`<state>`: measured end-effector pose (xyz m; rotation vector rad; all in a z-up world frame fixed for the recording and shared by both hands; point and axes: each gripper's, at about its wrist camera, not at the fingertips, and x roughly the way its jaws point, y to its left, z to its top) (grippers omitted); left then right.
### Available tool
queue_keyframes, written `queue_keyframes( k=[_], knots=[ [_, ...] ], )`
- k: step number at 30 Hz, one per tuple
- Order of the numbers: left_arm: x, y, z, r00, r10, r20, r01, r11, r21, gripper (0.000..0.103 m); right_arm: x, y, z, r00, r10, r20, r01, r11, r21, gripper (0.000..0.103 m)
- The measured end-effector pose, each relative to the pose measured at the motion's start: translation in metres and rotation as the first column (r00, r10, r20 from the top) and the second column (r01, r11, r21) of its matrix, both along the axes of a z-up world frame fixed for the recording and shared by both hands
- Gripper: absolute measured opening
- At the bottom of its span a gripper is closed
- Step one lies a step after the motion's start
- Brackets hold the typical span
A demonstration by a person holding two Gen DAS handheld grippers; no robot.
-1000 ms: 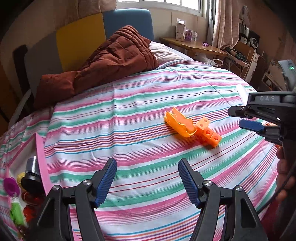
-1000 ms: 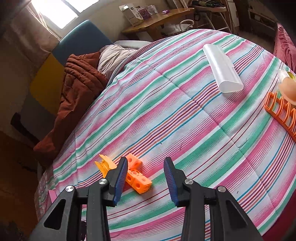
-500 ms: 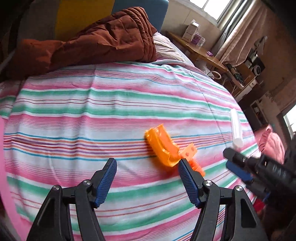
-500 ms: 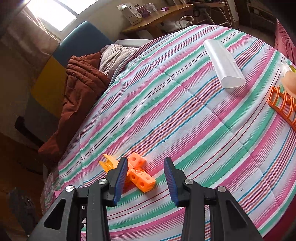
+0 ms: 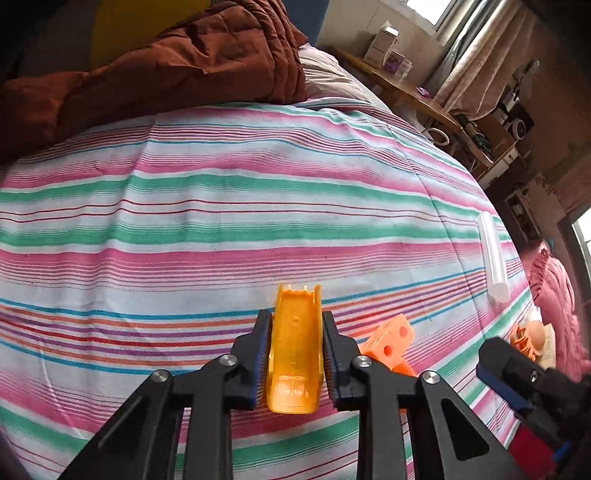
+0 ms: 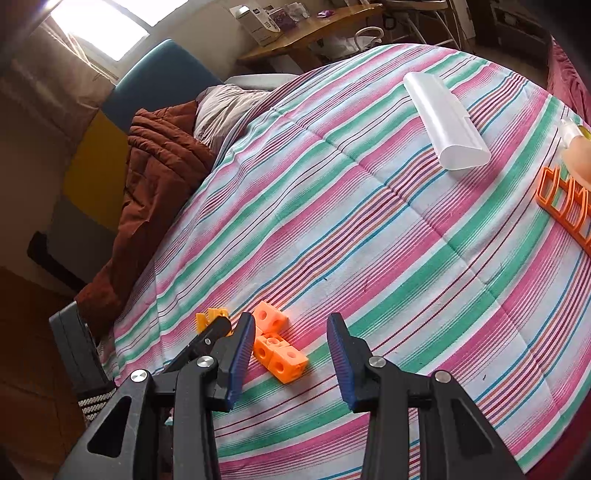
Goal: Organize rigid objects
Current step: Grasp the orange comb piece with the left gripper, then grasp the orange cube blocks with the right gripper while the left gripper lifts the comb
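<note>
On the bed (image 5: 221, 206), the left tool (image 5: 294, 354) is closing on one yellow-orange trough piece (image 5: 293, 354), the right tool (image 6: 291, 354) narrowly parted over one orange cube cluster (image 6: 279, 350).

Left gripper (image 5: 295, 354) jaws closing; right gripper (image 6: 291, 354) parted.

A striped bedspread (image 5: 258, 206) covers the bed, with a rust-brown quilt (image 5: 177, 70) bunched against a yellow and blue headboard (image 6: 122, 122). Beyond stand a wooden desk (image 6: 317, 33) holding boxes, and curtains (image 5: 476, 62) at the window.
</note>
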<state>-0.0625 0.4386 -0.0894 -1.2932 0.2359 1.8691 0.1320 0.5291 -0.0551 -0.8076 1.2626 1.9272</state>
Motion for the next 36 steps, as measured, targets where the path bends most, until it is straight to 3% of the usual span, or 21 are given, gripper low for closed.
queue_keyframes(
  k=[9, 16, 23, 27, 28, 30, 36],
  knots=[
    [0.026, -0.063, 0.002, 0.993, -0.06, -0.105, 0.058, 0.998, -0.023, 0.026, -0.011, -0.004, -0.011, 0.997, 0.061, 0.04, -0.059, 0.997, -0.042, 0.04],
    [0.041, -0.102, 0.005, 0.989, -0.055, -0.134, 0.051, 0.998, -0.031, 0.026, -0.034, -0.015, -0.017, 0.977, 0.159, 0.143, -0.158, 0.987, -0.019, 0.04],
    [0.048, -0.126, 0.008, 0.989, -0.037, -0.141, 0.033, 0.999, -0.032, 0.026, -0.065, -0.025, -0.022, 0.92, 0.249, 0.302, -0.28, 0.958, 0.063, 0.046],
    [0.052, -0.135, 0.01, 0.987, -0.029, -0.156, 0.023, 0.999, -0.039, 0.026, -0.087, -0.033, -0.034, 0.854, 0.305, 0.421, -0.375, 0.922, 0.093, 0.045],
    [0.054, -0.137, 0.011, 0.987, -0.025, -0.156, 0.02, 0.999, -0.036, 0.026, -0.09, -0.037, -0.033, 0.841, 0.31, 0.444, -0.397, 0.91, 0.118, 0.035],
    [0.057, -0.143, 0.018, 0.986, -0.019, -0.165, 0.016, 1.0, -0.017, 0.026, -0.093, -0.042, -0.035, 0.819, 0.324, 0.474, -0.432, 0.891, 0.139, 0.027],
    [0.066, -0.16, 0.047, 0.972, -0.004, -0.235, 0.012, 0.999, 0.03, 0.026, -0.096, -0.044, -0.039, 0.807, 0.343, 0.481, -0.461, 0.875, 0.149, 0.028]
  ],
)
